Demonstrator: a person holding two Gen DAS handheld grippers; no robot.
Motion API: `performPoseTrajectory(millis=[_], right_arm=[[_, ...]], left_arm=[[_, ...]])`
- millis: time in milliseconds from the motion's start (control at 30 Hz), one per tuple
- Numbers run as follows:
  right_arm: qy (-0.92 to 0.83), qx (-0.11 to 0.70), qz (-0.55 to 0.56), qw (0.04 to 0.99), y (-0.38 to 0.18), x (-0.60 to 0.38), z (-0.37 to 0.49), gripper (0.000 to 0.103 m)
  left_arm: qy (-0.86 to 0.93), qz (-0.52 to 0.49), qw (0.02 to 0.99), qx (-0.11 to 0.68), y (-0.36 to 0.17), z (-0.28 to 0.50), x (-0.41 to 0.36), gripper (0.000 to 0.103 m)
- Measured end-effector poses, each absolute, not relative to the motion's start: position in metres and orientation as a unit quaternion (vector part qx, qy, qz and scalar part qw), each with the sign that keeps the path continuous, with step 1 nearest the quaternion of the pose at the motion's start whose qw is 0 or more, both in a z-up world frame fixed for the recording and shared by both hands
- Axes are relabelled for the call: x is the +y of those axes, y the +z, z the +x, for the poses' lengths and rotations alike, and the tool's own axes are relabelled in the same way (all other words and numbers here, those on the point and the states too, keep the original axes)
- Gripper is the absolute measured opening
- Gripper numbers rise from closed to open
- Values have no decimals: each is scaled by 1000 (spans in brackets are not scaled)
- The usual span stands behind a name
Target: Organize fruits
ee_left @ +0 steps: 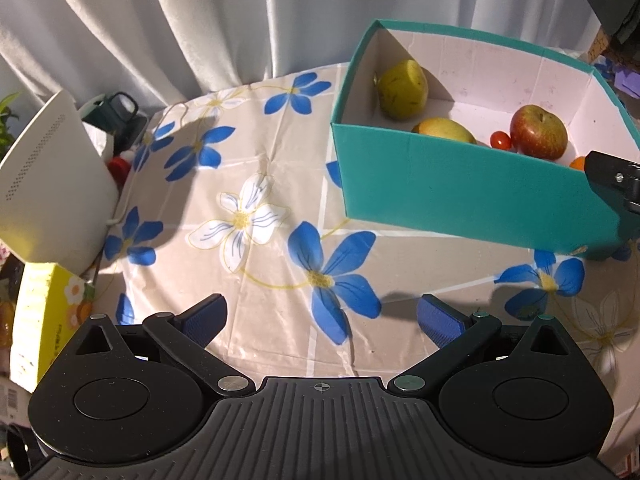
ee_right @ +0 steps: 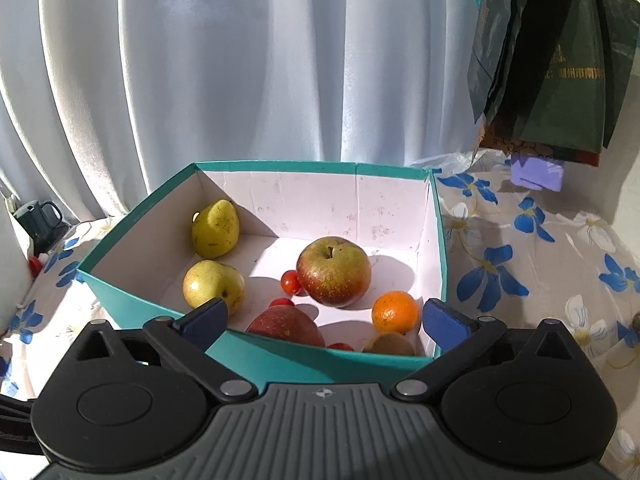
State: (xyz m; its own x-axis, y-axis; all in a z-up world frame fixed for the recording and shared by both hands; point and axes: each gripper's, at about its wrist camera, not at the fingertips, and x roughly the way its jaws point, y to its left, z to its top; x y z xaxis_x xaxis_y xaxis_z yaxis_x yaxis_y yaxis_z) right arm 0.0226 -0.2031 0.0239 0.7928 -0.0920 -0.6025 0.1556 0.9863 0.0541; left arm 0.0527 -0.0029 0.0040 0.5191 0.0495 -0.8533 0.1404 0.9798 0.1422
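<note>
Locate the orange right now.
Right wrist view: the orange sits inside the teal box, near its front right corner, between the big red-green apple and the kiwi.

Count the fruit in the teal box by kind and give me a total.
Fruit in the teal box, from the right wrist view:
Pears: 2, the far pear and the near pear
Apples: 2, the middle apple and the front apple
Cherry tomatoes: 3
Orange: 1
Kiwi: 1
Total: 9
</note>
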Motion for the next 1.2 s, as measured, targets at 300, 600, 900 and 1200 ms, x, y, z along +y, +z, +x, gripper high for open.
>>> performPoseTrajectory(millis=[300, 600, 900, 1200], right_arm=[[-43, 368, 55, 927, 37, -187, -25, 103], [-50, 441, 62, 894, 34, -184, -30, 103], [-85, 518, 40, 850, 20, -182, -15, 103], [-107, 538, 47, 835, 17, -187, 2, 103]], left_arm=[[-44, 95, 853, 511, 3, 59, -11, 103], [-84, 102, 862, 489, 19, 55, -35, 103], [-97, 121, 864, 479, 22, 55, -49, 103], [-102, 116, 869, 471, 22, 66, -52, 103]])
